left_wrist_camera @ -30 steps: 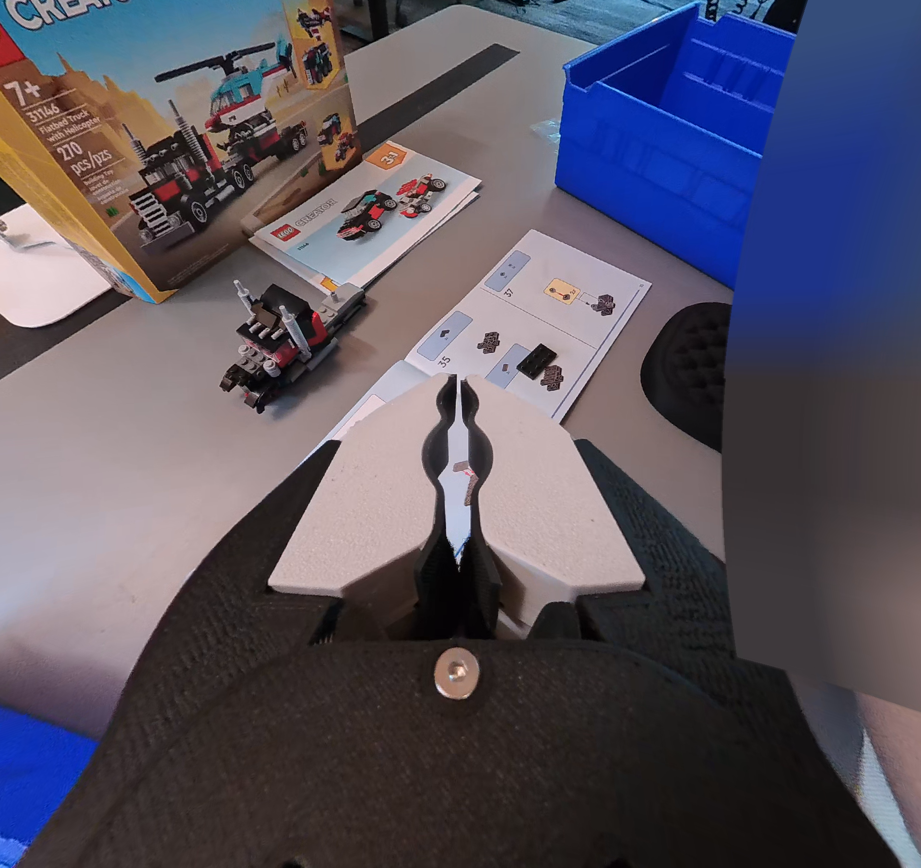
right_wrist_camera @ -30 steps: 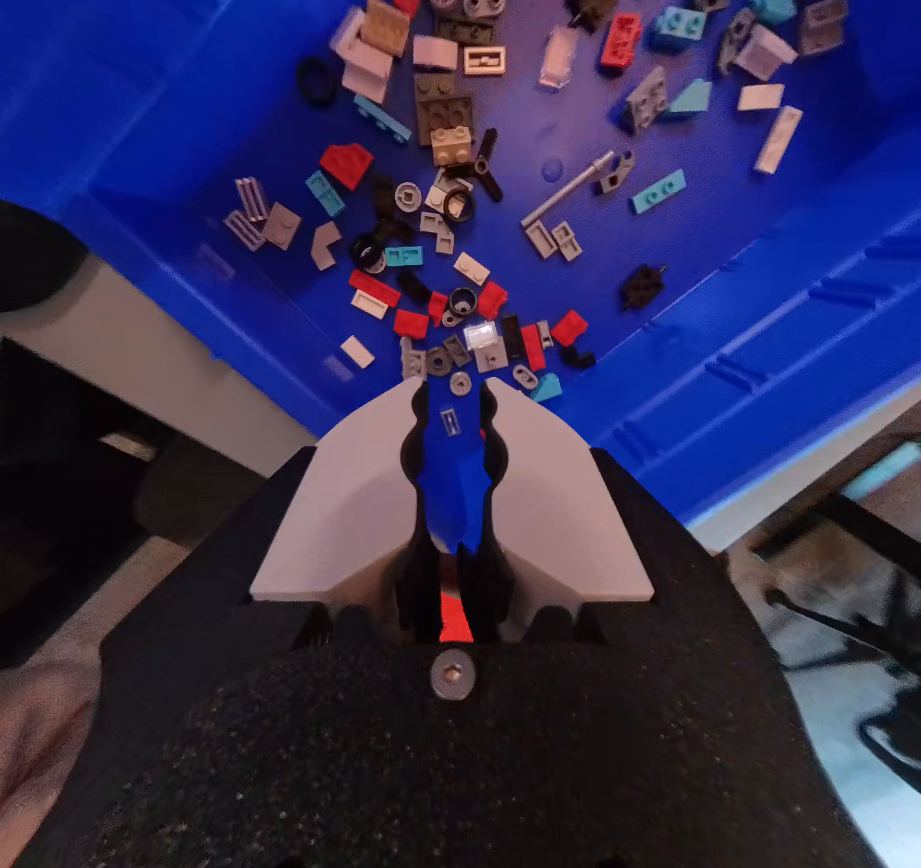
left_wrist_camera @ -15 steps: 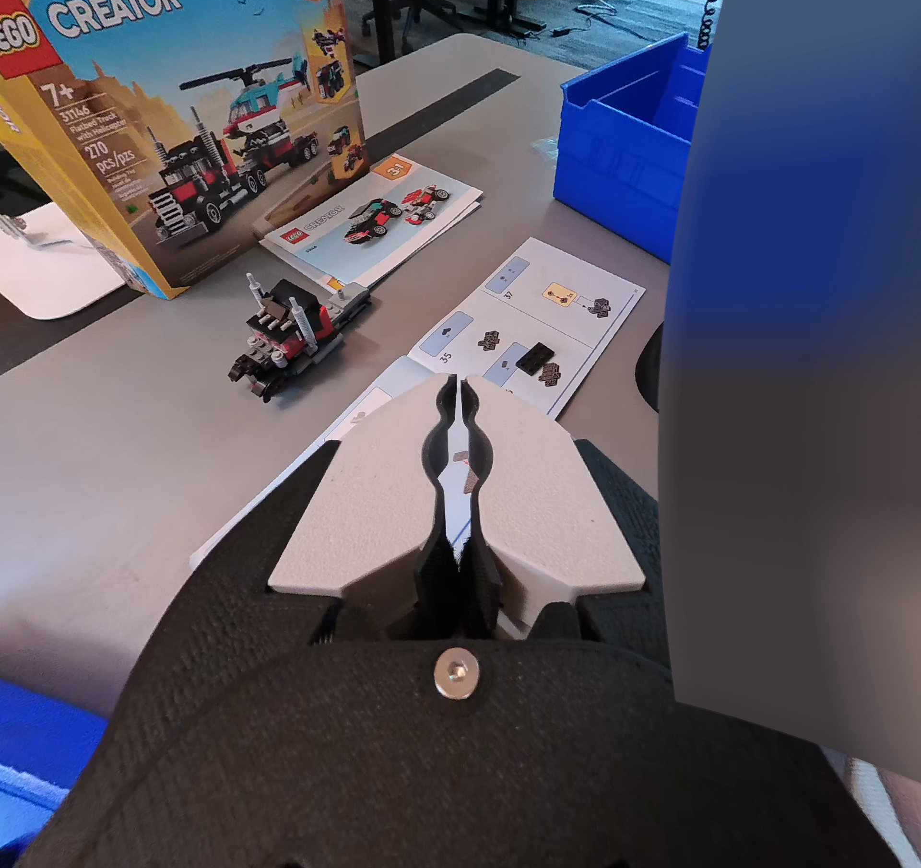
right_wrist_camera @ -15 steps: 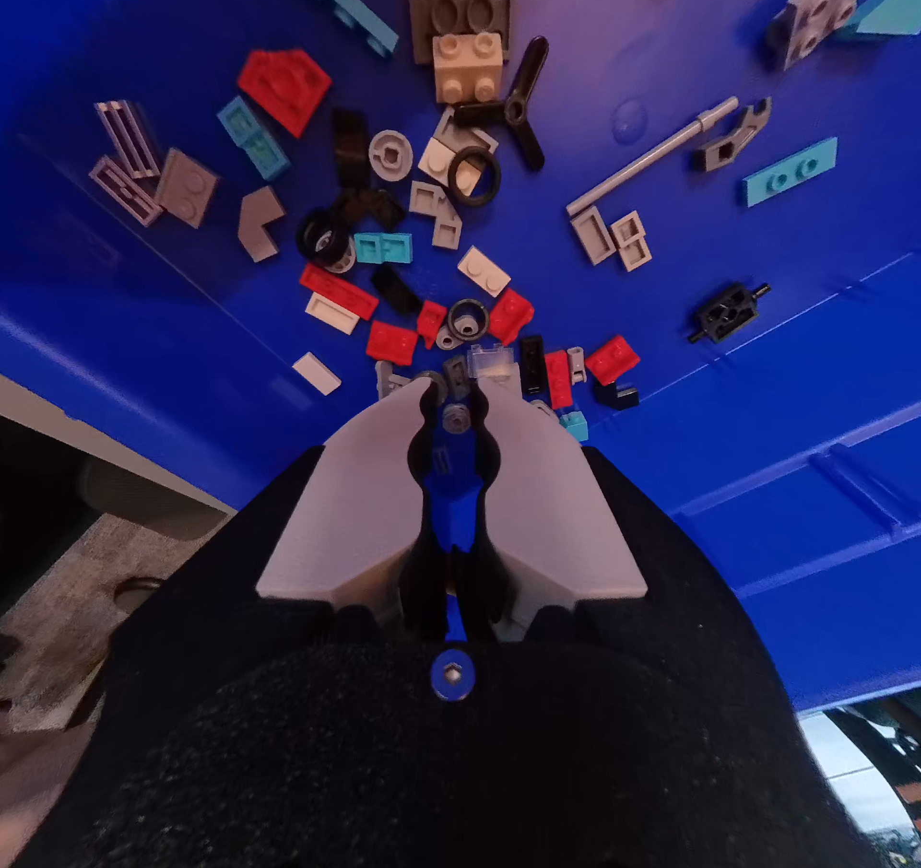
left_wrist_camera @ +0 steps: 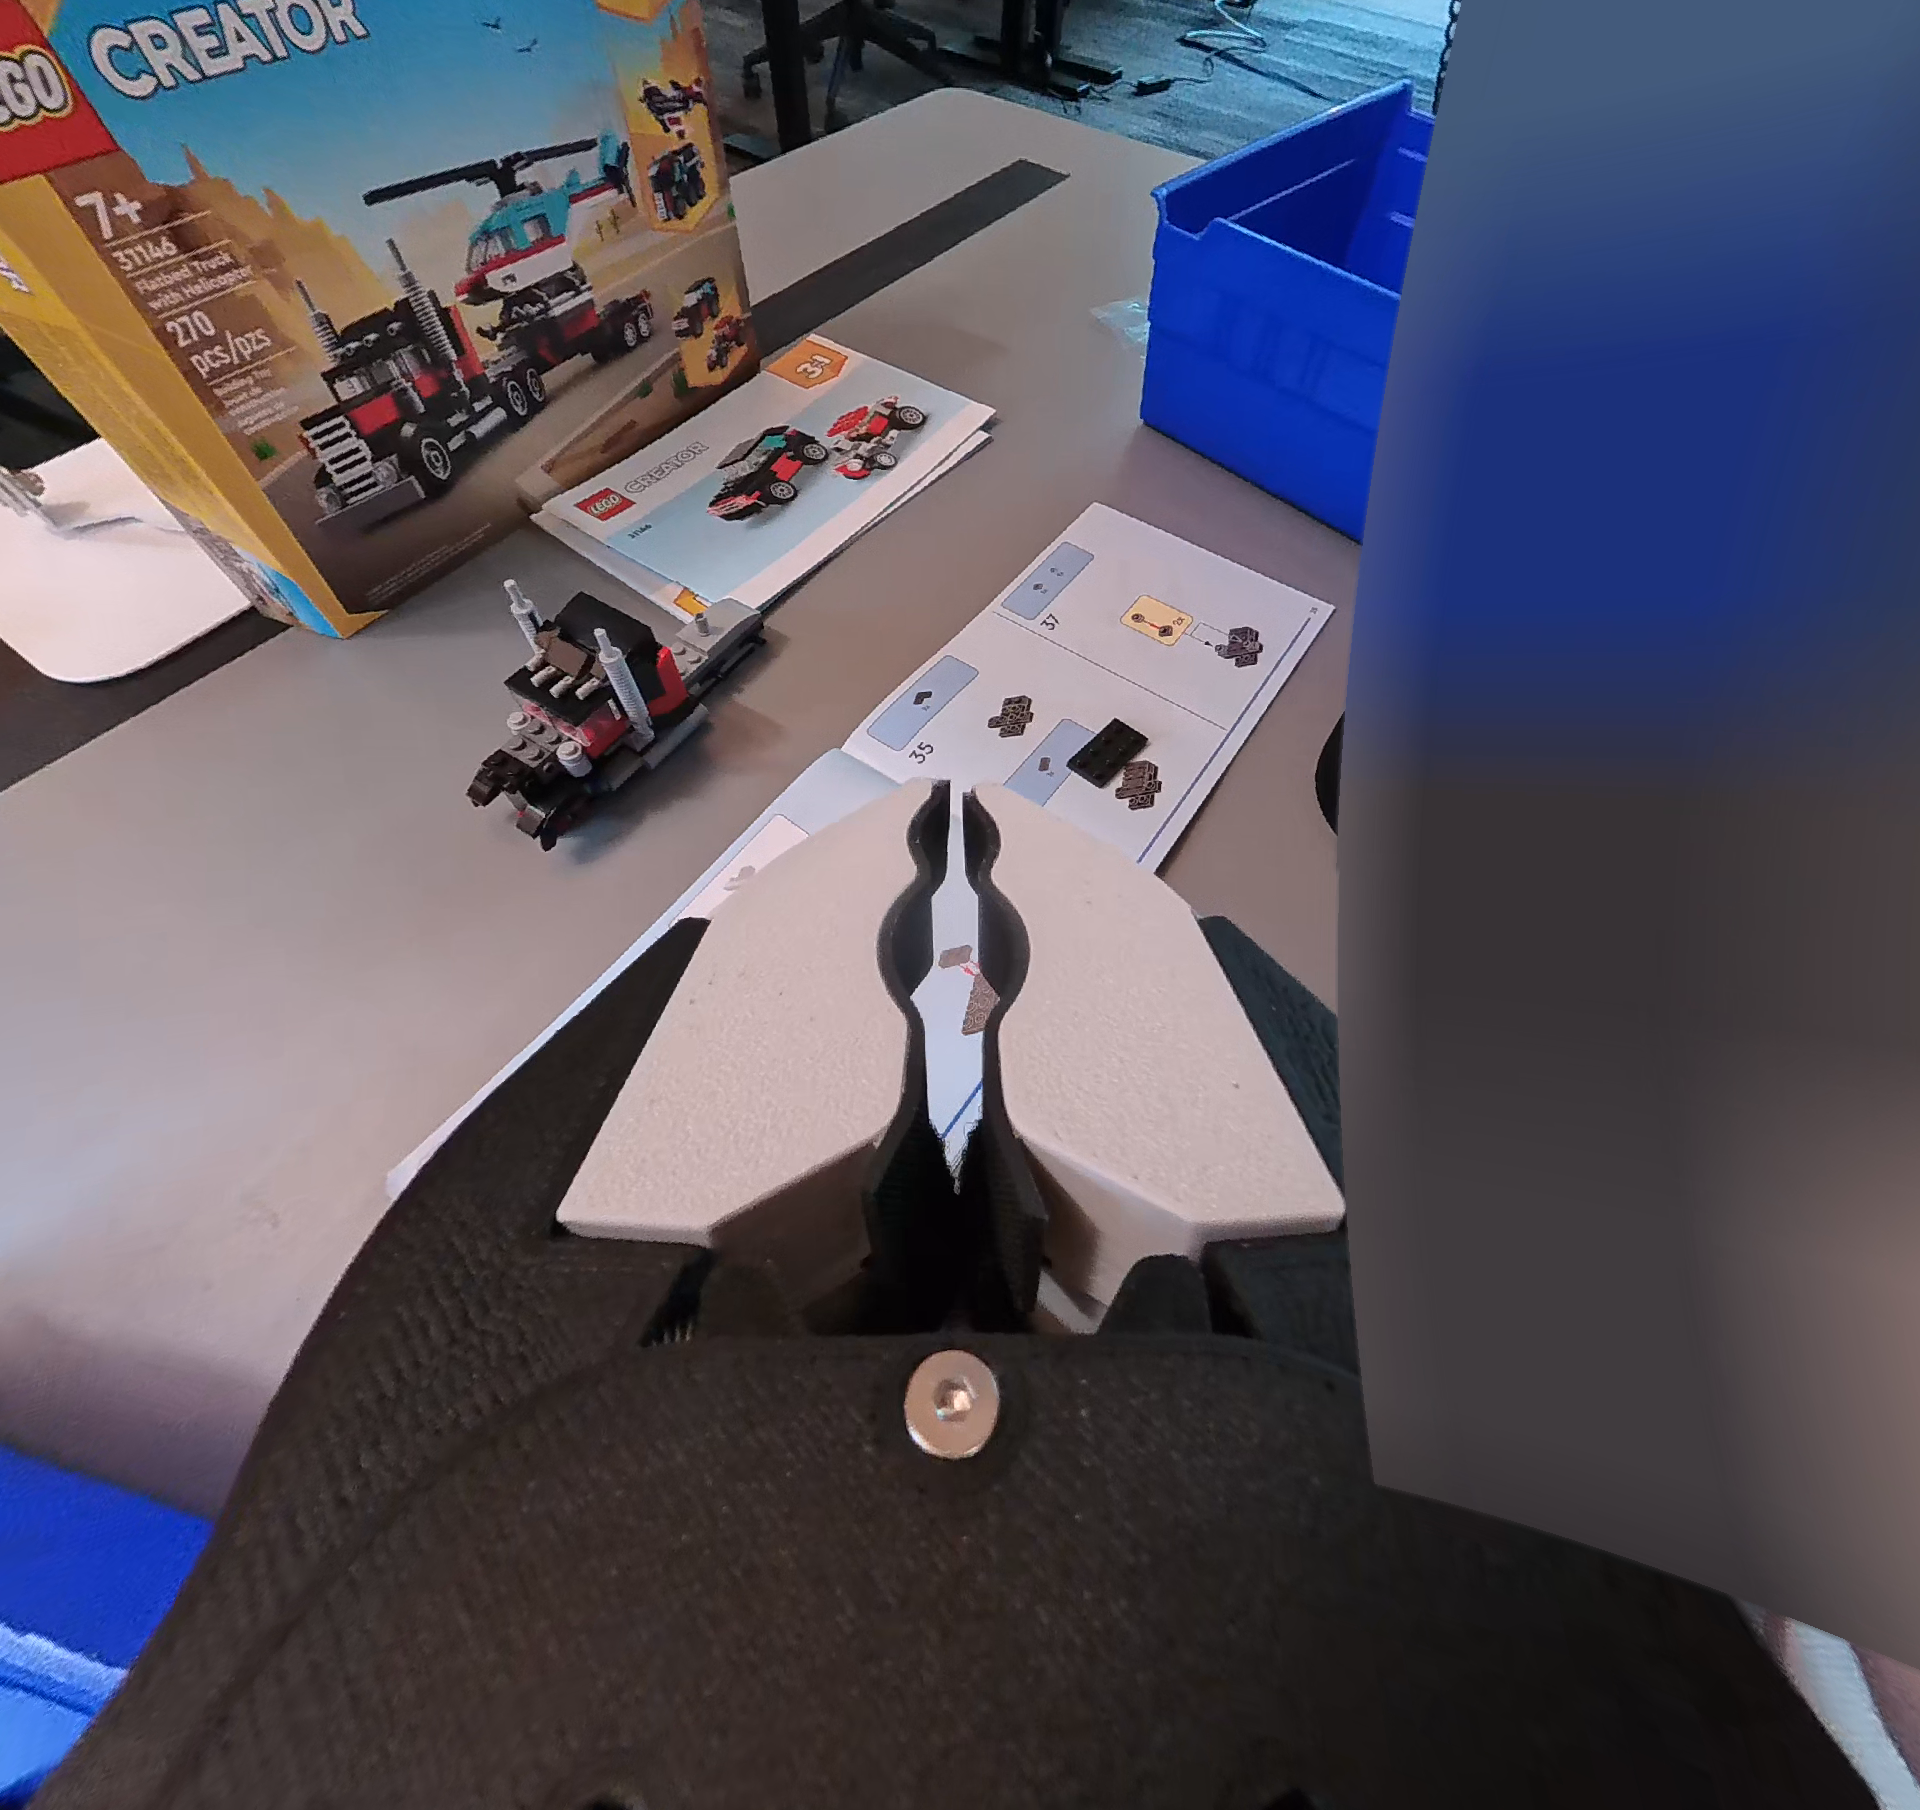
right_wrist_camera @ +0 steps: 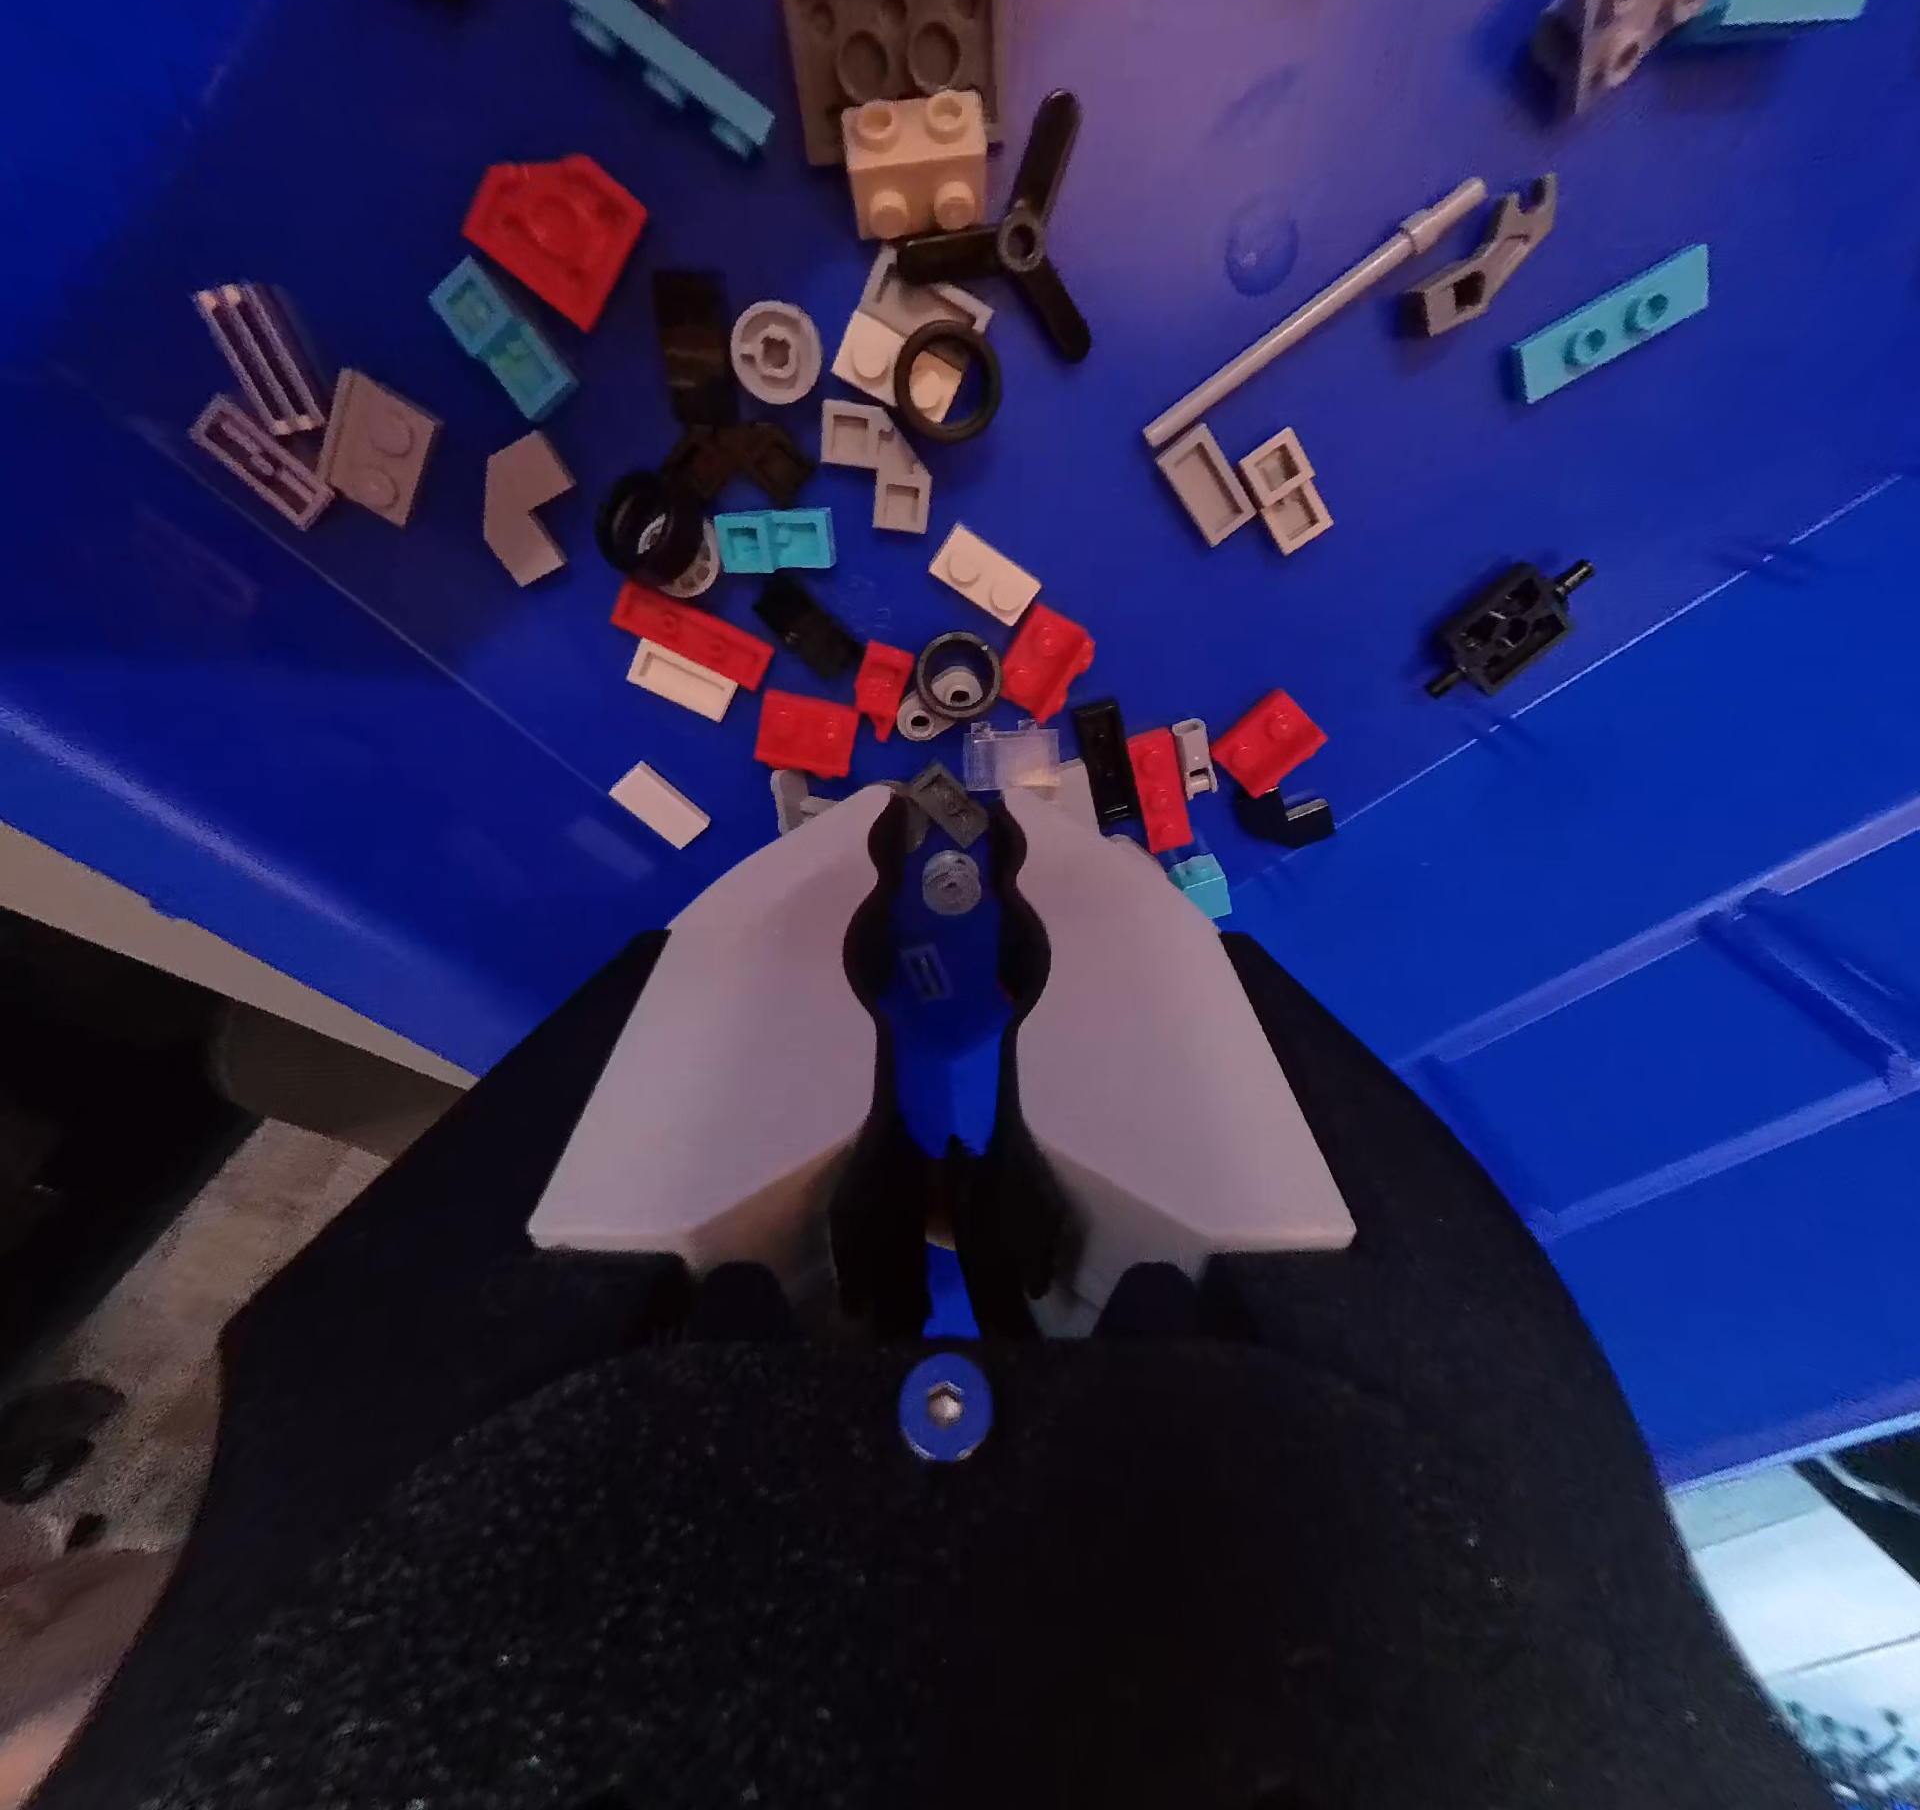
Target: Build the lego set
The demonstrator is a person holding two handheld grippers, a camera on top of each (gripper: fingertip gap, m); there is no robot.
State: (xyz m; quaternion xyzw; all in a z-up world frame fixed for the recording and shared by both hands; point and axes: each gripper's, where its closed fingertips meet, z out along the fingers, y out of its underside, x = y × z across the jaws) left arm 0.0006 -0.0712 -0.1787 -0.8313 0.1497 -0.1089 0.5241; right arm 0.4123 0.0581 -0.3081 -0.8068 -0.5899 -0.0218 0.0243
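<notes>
The right gripper [right_wrist_camera: 945,804] is reaching down into the blue parts bin [right_wrist_camera: 1558,1085], its jaws standing narrow with a small dark grey plate [right_wrist_camera: 948,802] sitting right between the tips; whether they are already pinching it or only bracketing it, I cannot tell; just beyond are lying a clear brick [right_wrist_camera: 1013,754], several red plates [right_wrist_camera: 805,732], a black tyre ring [right_wrist_camera: 948,380], a black three-blade propeller [right_wrist_camera: 1023,243], a tan brick [right_wrist_camera: 914,162] and a long grey bar [right_wrist_camera: 1309,318], all loose on the bin floor.

The left gripper [left_wrist_camera: 958,804] is hovering over the open instruction booklet [left_wrist_camera: 1101,680], its jaws nearly closed and gripping nothing; a black plate [left_wrist_camera: 1114,748] is resting on the page just ahead of the tips; farther left the partly built truck cab [left_wrist_camera: 597,711] is standing on the grey table [left_wrist_camera: 260,929], near a closed booklet [left_wrist_camera: 769,482] and the set's box [left_wrist_camera: 343,285].

Judging by this, the cab is looking largely assembled, while the trailer and helicopter are not yet begun; the many loose pieces are suggesting most of the build is remaining.
</notes>
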